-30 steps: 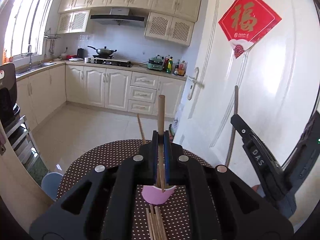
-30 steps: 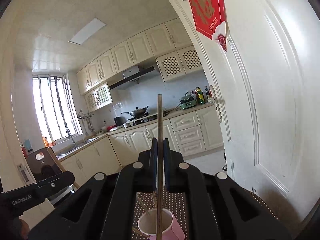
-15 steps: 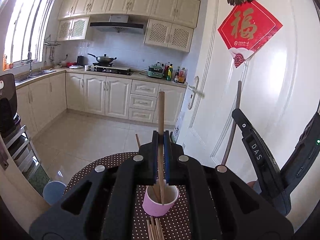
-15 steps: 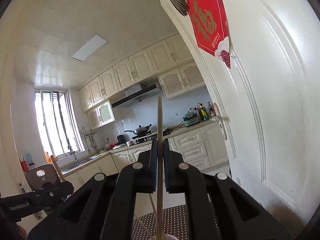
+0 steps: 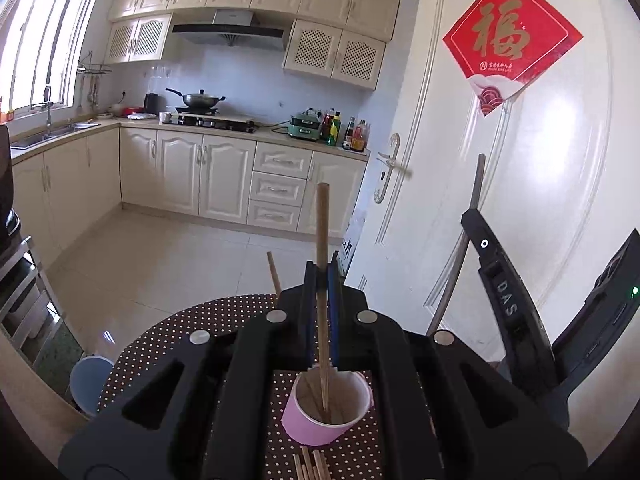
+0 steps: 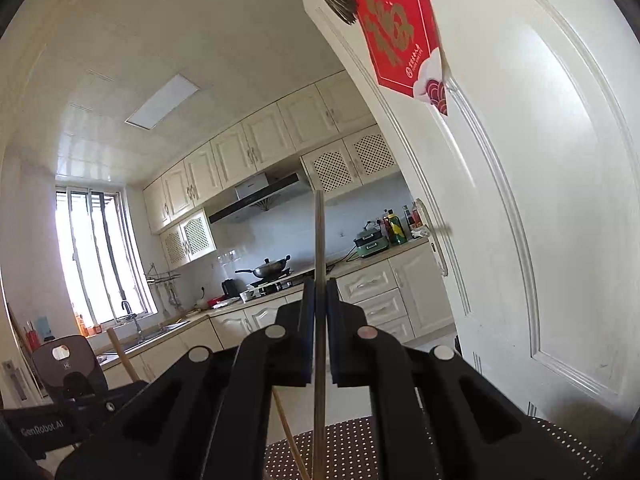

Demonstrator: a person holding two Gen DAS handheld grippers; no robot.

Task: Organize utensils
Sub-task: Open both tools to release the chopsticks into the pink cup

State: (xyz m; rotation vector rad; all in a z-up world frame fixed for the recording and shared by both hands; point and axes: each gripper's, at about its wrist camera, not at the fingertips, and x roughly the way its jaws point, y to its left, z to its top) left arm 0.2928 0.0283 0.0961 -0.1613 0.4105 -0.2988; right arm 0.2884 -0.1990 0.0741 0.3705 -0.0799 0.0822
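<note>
Kitchen table [image 5: 168, 332]: left gripper [image 5: 322, 280], clamping a wooden chopstick [image 5: 322, 240], has lowered its tip into the pink cup [image 5: 320, 424]; right gripper [image 6: 320, 292] pinches a metal chopstick [image 6: 319, 240], next to drop

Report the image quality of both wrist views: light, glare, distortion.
Left wrist view: sharp, daylit; the window blows out white, glare patch on the door, fisheye bends the door frame, corners black. Right wrist view: window overexposed, ceiling light panel bright, door strongly curved, gripper body dark and underexposed.
</note>
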